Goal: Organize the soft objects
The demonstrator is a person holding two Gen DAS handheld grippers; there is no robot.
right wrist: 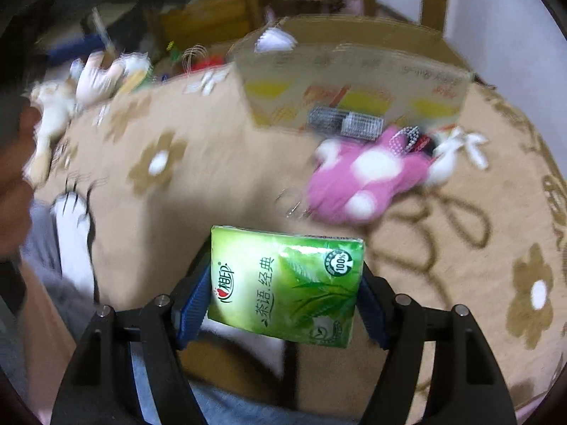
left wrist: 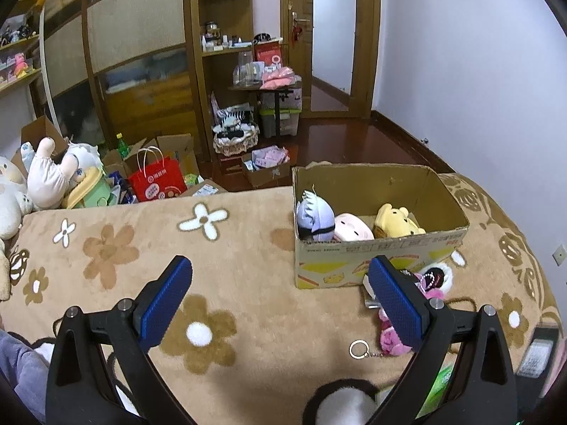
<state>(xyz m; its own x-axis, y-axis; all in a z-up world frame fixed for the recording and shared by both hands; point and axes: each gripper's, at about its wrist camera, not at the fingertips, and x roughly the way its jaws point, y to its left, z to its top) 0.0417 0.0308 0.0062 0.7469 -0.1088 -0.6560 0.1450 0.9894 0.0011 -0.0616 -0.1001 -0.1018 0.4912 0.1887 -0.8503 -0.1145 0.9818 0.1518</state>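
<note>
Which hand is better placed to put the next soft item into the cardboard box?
Right. The right gripper already holds the green tissue pack between its fingers, facing the cardboard box. The left gripper is open and empty.

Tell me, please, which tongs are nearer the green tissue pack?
Right. The right tongs hold the tissue pack between their pads. The left tongs hang open and empty over the blanket, apart from the pack.
</note>
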